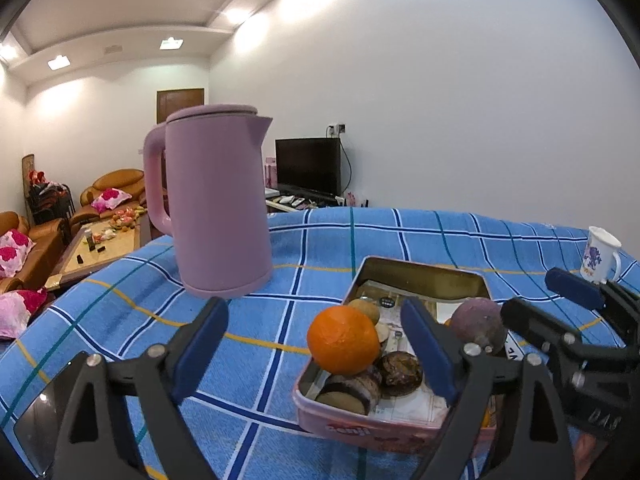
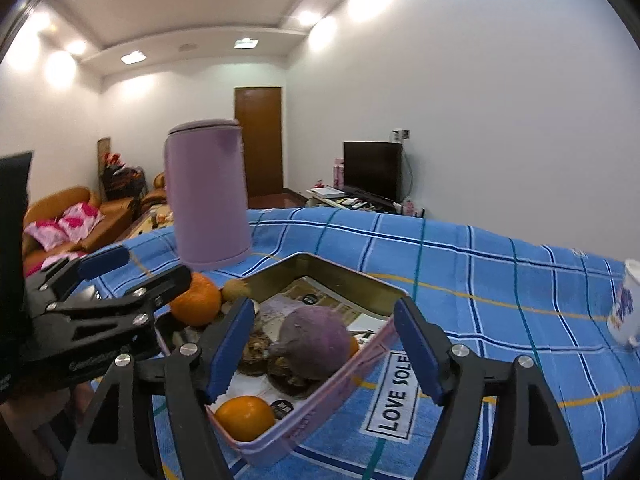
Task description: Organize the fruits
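A pink tin box (image 1: 360, 428) (image 2: 320, 396) sits on the blue checked cloth and holds fruit. An orange (image 1: 344, 340) (image 2: 198, 300) rests at its left rim on darker fruits (image 1: 400, 372). A purple round fruit (image 1: 478, 320) (image 2: 316, 340) lies in the middle. A second orange (image 2: 245, 418) lies at the near corner. My left gripper (image 1: 316, 352) is open and empty, just before the box's left end. My right gripper (image 2: 324, 352) is open and empty, straddling the box around the purple fruit without touching it.
A pink kettle (image 1: 216, 200) (image 2: 208, 196) stands behind the box on the left. A white printed mug (image 1: 600, 256) (image 2: 624, 308) stands at the far right. The blue cloth (image 1: 260, 320) covers the table. Sofas and a TV stand lie beyond.
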Action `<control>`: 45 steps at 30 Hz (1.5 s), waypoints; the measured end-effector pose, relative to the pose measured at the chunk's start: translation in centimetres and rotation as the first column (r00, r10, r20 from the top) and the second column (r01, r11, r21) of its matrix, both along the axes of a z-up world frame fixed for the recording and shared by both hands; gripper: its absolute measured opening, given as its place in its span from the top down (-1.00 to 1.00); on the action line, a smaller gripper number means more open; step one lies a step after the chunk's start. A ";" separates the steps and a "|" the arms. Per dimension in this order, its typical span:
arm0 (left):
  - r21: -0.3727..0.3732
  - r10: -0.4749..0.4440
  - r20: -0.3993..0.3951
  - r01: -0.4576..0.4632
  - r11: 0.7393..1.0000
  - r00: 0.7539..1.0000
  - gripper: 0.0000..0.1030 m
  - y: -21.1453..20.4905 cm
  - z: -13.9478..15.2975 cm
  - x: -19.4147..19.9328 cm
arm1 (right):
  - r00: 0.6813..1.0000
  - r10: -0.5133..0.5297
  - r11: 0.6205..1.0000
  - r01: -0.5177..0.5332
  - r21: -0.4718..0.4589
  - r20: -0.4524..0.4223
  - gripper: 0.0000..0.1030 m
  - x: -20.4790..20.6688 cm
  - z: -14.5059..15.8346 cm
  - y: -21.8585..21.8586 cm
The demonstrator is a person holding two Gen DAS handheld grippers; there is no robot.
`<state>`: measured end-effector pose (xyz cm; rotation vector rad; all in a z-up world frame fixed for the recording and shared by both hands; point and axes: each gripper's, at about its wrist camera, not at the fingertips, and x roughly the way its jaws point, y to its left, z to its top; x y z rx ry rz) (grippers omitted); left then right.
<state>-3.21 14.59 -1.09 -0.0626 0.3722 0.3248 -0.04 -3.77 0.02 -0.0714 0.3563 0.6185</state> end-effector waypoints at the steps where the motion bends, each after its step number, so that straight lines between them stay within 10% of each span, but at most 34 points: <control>1: 0.005 0.000 -0.002 0.000 1.000 1.000 -0.76 -0.1 0.0 0.1 | 1.000 -0.002 1.000 0.002 0.003 -0.002 -0.43 0.0 0.0 -0.1; 45: 0.000 0.004 -0.001 -0.004 1.000 1.000 -1.00 0.0 -0.1 0.1 | 0.998 -0.067 0.997 0.067 0.043 0.002 -0.73 -0.1 0.1 -1.6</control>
